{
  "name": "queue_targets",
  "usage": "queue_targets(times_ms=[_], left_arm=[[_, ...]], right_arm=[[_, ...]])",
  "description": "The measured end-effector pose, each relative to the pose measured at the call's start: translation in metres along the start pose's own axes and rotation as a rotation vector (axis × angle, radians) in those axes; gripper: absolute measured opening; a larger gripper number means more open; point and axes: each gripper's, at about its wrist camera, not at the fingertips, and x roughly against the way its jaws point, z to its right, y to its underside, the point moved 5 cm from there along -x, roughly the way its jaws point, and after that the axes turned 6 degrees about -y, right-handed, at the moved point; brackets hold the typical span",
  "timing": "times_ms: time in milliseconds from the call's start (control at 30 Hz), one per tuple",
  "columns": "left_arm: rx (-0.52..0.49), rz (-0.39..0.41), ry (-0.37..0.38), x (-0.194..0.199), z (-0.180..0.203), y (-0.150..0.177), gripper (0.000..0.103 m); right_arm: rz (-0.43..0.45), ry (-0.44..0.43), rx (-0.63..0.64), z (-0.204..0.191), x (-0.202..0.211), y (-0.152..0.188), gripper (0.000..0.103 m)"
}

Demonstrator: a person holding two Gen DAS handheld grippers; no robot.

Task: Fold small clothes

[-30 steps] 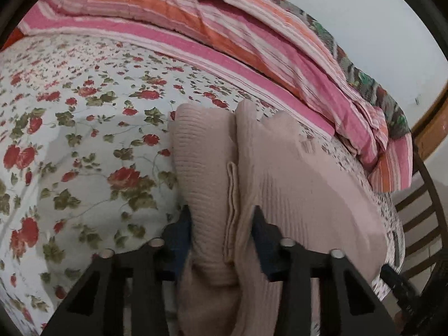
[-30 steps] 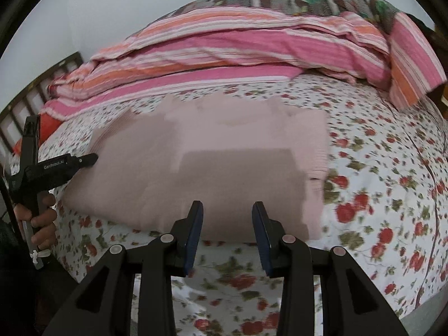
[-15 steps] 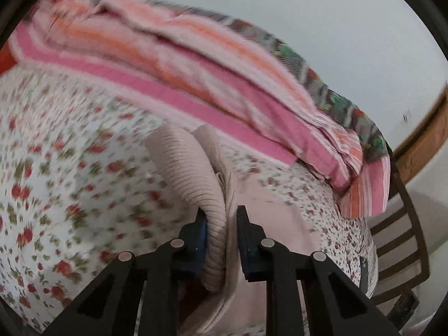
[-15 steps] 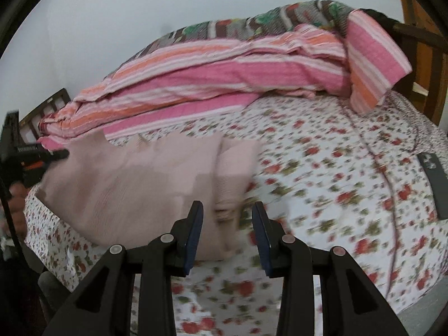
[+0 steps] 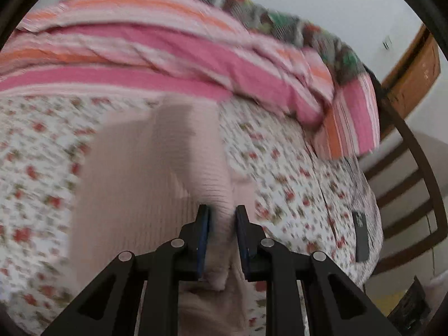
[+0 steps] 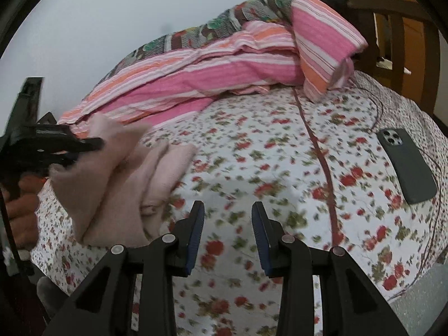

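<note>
Right wrist: right hand-held gripper [image 6: 227,218] empty, apart; left hand-held gripper [image 5: 221,215] pinching sweater [image 5: 140,173] edge

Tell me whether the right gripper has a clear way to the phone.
Probably yes. The right gripper is open and empty, and only bare floral sheet lies between it and the phone; the sweater is on the other side.

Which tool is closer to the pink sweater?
Left. The left tool is clamped on a fold of the sweater. The right tool hangs open over the bare floral sheet, beside the sweater, not touching it.
</note>
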Motion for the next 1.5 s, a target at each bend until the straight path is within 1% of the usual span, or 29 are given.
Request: queue_targets(times_ms=[33,67,100,133,200,300,367,433,567,633,667,733,767,867,900,933,967,1033,1067,1100,1133,1167,1200,1233,1267,1300,1333,1400,1500], left_arm=[[-0.009,-0.032,0.051,-0.007,0.007,0.006,0.017],[-0.024,-0.082,0.1,-0.014,0.014,0.011,0.02],[-0.045,-0.112,0.109,-0.017,0.017,0.014,0.02],[-0.069,-0.115,0.102,-0.017,0.02,0.016,0.02],[-0.114,-0.04,0.104,-0.001,0.017,0.012,0.02],[-0.142,0.033,0.1,0.021,0.003,0.002,0.027],[-0.14,0.076,0.066,0.033,-0.017,-0.007,0.035],[-0.132,0.093,0.041,0.039,-0.04,-0.012,0.037],[-0.142,0.096,-0.143,0.035,-0.094,-0.014,0.037],[-0.148,0.081,-0.163,0.032,-0.115,-0.01,0.037],[-0.147,0.065,-0.156,0.029,-0.124,-0.006,0.037],[-0.146,0.036,-0.136,0.023,-0.135,0.002,0.037],[-0.147,0.035,-0.124,0.02,-0.139,0.006,0.037],[-0.141,0.061,-0.088,0.02,-0.142,0.011,0.038],[-0.134,0.062,-0.073,0.02,-0.143,0.012,0.038],[-0.123,0.059,-0.053,0.019,-0.145,0.012,0.038],[-0.114,0.058,-0.034,0.019,-0.146,0.011,0.038],[-0.108,0.067,-0.008,0.019,-0.148,0.012,0.038],[-0.109,0.075,0.011,0.021,-0.148,0.012,0.038],[-0.113,0.08,0.026,0.023,-0.147,0.014,0.038],[-0.12,0.084,0.038,0.024,-0.146,0.015,0.038],[-0.131,0.086,0.039,0.024,-0.144,0.016,0.039],[-0.146,0.082,0.032,0.022,-0.142,0.017,0.039],[-0.158,0.076,0.028,0.02,-0.139,0.019,0.039],[-0.163,0.073,0.031,0.018,-0.137,0.019,0.039],[-0.164,0.07,0.037,0.017,-0.135,0.019,0.039],[-0.159,0.064,0.047,0.014,-0.133,0.019,0.039],[-0.144,0.054,0.042,0.011,-0.132,0.017,0.039],[-0.159,0.063,0.017,0.01,-0.135,0.014,0.039]], right_arm=[[-0.003,0.003,0.0,0.002,0.0,0.002,0.036],[-0.005,0.003,0.002,0.002,0.0,0.003,0.036],[-0.007,0.001,0.004,0.002,0.0,0.004,0.036],[-0.009,-0.004,0.005,0.001,0.0,0.004,0.036],[-0.009,-0.024,0.014,-0.007,-0.001,0.002,0.036],[0.005,-0.092,0.033,-0.03,-0.003,-0.007,0.036],[0.011,-0.157,0.037,-0.05,-0.008,-0.015,0.036],[0.016,-0.218,0.035,-0.071,-0.014,-0.023,0.036],[0.01,-0.351,-0.012,-0.109,-0.03,-0.037,0.038],[-0.003,-0.4,-0.038,-0.126,-0.042,-0.044,0.039],[-0.009,-0.404,-0.042,-0.134,-0.048,-0.045,0.039],[-0.025,-0.364,-0.047,-0.145,-0.064,-0.047,0.039],[-0.038,-0.314,-0.056,-0.149,-0.075,-0.046,0.039],[-0.122,-0.221,-0.048,-0.153,-0.101,-0.036,0.037],[-0.14,-0.186,-0.035,-0.153,-0.106,-0.033,0.029],[-0.15,-0.154,-0.006,-0.154,-0.109,-0.03,0.015],[-0.146,-0.147,0.018,-0.154,-0.107,-0.029,0.013],[-0.054,-0.197,0.051,-0.154,-0.087,-0.033,0.009],[0.028,-0.239,0.054,-0.15,-0.066,-0.038,0.009],[0.078,-0.264,0.044,-0.144,-0.053,-0.04,0.008],[0.127,-0.284,0.031,-0.136,-0.04,-0.039,0.008],[0.142,-0.272,0.025,-0.127,-0.036,-0.036,0.008],[0.123,-0.242,0.022,-0.12,-0.039,-0.031,0.008],[0.079,-0.199,0.01,-0.111,-0.049,-0.023,0.008],[0.009,-0.156,-0.023,-0.099,-0.065,-0.013,0.008],[-0.06,-0.136,-0.069,-0.087,-0.082,-0.001,0.008],[-0.089,-0.137,-0.099,-0.081,-0.09,0.006,0.008],[-0.075,-0.131,-0.077,-0.081,-0.087,0.005,0.009],[-0.049,-0.126,0.0,-0.097,-0.077,-0.012,0.017]])
